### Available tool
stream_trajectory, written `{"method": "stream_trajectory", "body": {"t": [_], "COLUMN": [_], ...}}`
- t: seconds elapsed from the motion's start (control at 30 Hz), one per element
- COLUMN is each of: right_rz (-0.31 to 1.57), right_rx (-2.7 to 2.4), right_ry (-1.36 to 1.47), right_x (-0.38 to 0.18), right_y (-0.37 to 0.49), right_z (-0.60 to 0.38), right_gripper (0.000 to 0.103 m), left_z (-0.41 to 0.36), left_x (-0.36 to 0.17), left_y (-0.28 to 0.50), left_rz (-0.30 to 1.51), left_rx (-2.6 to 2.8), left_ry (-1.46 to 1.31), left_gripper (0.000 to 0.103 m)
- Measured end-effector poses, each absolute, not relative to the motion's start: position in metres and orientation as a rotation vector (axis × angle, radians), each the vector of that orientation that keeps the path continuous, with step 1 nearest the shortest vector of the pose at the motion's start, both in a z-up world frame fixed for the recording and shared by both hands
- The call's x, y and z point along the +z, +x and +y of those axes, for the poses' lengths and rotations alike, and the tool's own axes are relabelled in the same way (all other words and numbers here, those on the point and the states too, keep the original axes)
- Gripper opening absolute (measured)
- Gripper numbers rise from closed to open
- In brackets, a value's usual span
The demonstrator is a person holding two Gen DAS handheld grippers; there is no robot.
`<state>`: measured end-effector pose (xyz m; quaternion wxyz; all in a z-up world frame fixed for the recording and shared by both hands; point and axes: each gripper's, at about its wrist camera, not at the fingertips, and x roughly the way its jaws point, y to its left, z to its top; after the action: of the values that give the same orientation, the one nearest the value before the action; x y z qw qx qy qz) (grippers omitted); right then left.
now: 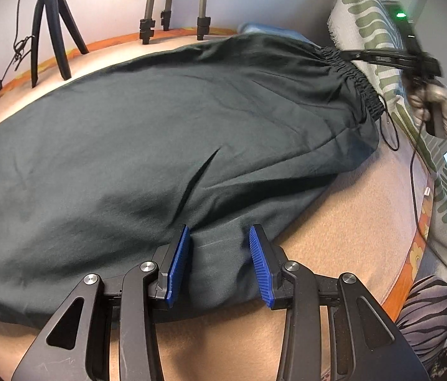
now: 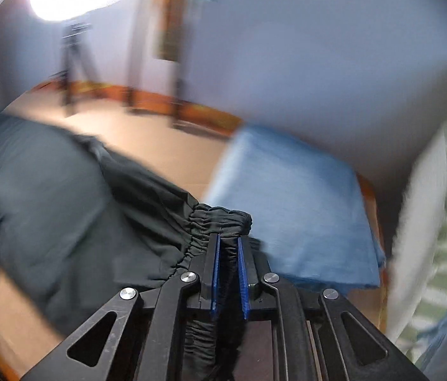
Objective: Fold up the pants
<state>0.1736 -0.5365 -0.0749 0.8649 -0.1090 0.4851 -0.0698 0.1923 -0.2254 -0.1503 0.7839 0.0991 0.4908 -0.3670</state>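
Dark green-grey pants (image 1: 160,127) lie spread flat across a tan bed surface (image 1: 350,222). My left gripper (image 1: 220,247) stands open at their near edge, its blue pads (image 1: 179,260) apart with flat cloth between them. The elastic waistband (image 1: 360,79) is at the far right. There a person's gloved hand (image 1: 436,101) holds my right gripper (image 1: 347,54). In the right wrist view, which is blurred, my right gripper (image 2: 227,254) is shut on the gathered waistband (image 2: 220,219), and the pants (image 2: 64,206) trail off to the left.
A folded blue cloth (image 2: 287,206) lies just beyond the waistband. A green-striped pillow (image 1: 369,16) leans at the right. A black tripod (image 1: 52,31) and grey tripod legs (image 1: 172,6) stand along the far edge. A black cable (image 1: 414,174) runs down the right side.
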Motion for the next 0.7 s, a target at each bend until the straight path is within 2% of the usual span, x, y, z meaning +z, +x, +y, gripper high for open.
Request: {"method": "stream_trajectory", "body": {"t": [0.1, 0.13, 0.17, 0.2, 0.3, 0.33, 0.37, 0.43, 0.7], "right_rz": [1.034, 1.023, 1.005, 0.991, 0.983, 0.978, 0.974, 0.955, 1.019], "right_rx": [-0.168, -0.187, -0.207, -0.215, -0.208, -0.207, -0.208, -0.192, -0.137], "right_ry": [-0.228, -0.241, -0.234, -0.194, -0.021, 0.014, 0.051, 0.145, 0.451], "right_x": [-0.086, -0.086, -0.084, -0.081, -0.072, -0.071, -0.069, -0.071, -0.118], "right_y": [0.178, 0.177, 0.174, 0.17, 0.15, 0.143, 0.133, 0.109, 0.063], "right_z": [-0.547, -0.549, -0.552, -0.558, -0.582, -0.586, -0.591, -0.594, -0.577], "right_gripper": [0.013, 0.029, 0.037, 0.044, 0.052, 0.06, 0.066, 0.086, 0.087], "left_z": [-0.226, -0.226, -0.226, -0.227, -0.226, -0.226, -0.225, -0.221, -0.209], "left_x": [-0.151, -0.151, -0.151, -0.15, -0.15, -0.15, -0.149, -0.145, -0.125], "left_y": [0.193, 0.193, 0.193, 0.193, 0.192, 0.192, 0.192, 0.189, 0.156], "left_rz": [1.061, 1.061, 1.06, 1.059, 1.058, 1.058, 1.057, 1.048, 0.953], "left_rx": [-0.794, -0.793, -0.792, -0.791, -0.791, -0.794, -0.799, -0.811, -0.835], "left_ry": [0.216, 0.217, 0.219, 0.221, 0.224, 0.221, 0.217, 0.212, 0.343], "left_gripper": [0.038, 0.038, 0.038, 0.038, 0.038, 0.038, 0.042, 0.05, 0.051]}}
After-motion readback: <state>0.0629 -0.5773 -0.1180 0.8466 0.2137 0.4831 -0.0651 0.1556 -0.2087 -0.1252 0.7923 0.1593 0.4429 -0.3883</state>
